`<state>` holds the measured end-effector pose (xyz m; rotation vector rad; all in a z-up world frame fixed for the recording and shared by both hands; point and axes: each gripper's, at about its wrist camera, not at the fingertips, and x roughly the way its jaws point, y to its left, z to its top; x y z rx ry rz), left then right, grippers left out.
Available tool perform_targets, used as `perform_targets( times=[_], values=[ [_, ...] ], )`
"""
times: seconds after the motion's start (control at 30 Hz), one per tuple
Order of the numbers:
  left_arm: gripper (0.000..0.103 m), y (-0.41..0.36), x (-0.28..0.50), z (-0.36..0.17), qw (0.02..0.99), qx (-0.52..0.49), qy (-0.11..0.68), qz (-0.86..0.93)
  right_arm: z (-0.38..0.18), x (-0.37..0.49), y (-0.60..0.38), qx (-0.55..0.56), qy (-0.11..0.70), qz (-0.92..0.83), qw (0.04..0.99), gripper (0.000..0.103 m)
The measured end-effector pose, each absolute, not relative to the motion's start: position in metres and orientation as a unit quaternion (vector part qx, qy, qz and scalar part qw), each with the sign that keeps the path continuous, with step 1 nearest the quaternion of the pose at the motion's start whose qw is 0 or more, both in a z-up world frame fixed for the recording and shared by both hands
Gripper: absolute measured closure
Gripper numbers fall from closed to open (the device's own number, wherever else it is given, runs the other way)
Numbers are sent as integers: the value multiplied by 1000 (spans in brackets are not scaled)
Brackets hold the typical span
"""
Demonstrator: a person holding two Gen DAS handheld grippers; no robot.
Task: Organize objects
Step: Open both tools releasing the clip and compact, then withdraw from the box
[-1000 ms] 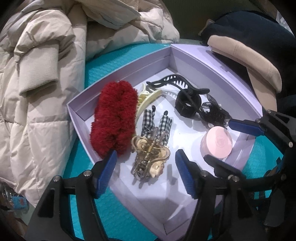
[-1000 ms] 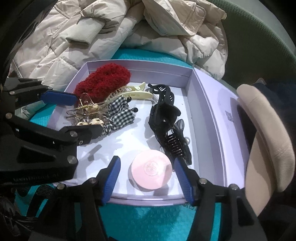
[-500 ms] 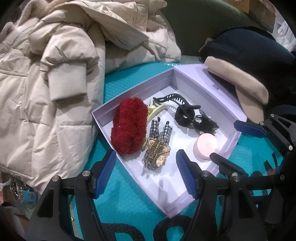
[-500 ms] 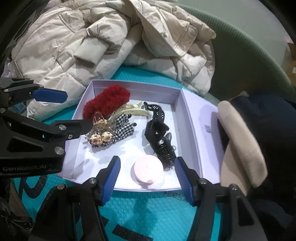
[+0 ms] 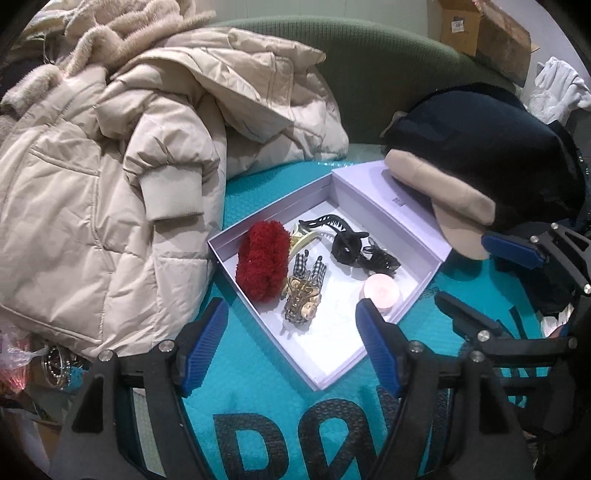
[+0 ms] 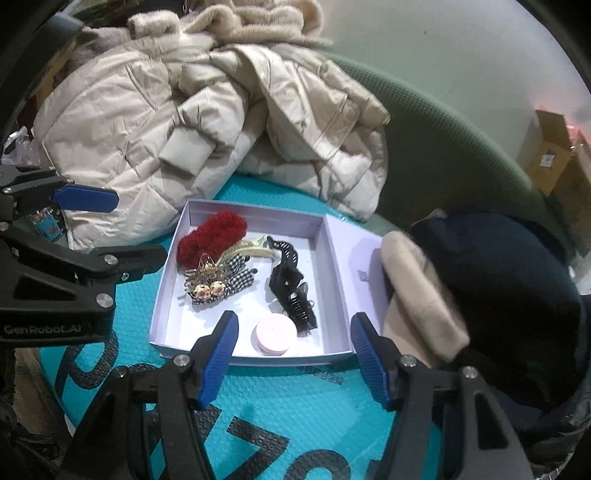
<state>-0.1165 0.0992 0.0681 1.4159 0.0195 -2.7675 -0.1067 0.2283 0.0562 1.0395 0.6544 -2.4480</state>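
A lilac box point(image 5: 332, 373) point(image 6: 255, 360) lies open on a teal mat. In it are a red fluffy clip point(image 5: 263, 265) point(image 6: 210, 236), a cream claw clip point(image 5: 303, 239), a checked bow clip point(image 5: 309, 268) point(image 6: 236, 280), a gold claw clip point(image 5: 300, 302) point(image 6: 207, 282), black claw clips point(image 5: 351, 247) point(image 6: 290, 280) and a round pink case point(image 5: 381, 291) point(image 6: 275, 334). My left gripper point(image 5: 291, 349) is open and empty, above the box's near corner. My right gripper point(image 6: 293, 360) is open and empty, above the box's near wall.
A beige puffer jacket point(image 5: 92, 192) point(image 6: 192, 122) is heaped to the left and behind the box. A dark garment with a tan cap point(image 5: 461, 170) point(image 6: 480, 295) rests on the box lid at the right. A green sofa back point(image 6: 443, 155) curves behind. Cardboard boxes point(image 5: 487, 33) stand far right.
Both grippers have pulled back and up from the box, which now looks smaller and farther. Both stay open and empty. The things in the box have not moved.
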Motion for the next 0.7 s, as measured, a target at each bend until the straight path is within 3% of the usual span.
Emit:
perform_targets(
  times=[0.33,0.5,0.7],
  values=[
    [32,102,-76,107,12,432,3,-902,90,-65,238,345,238,-891,178,33],
    [21,107,-53,121,13,423,-6,-906,101,-48,244,340,225,-897,173,29],
    [18,113,-26,130,8,417,-8,-909,108,-29,255,337,206,-904,165,26]
  ],
)
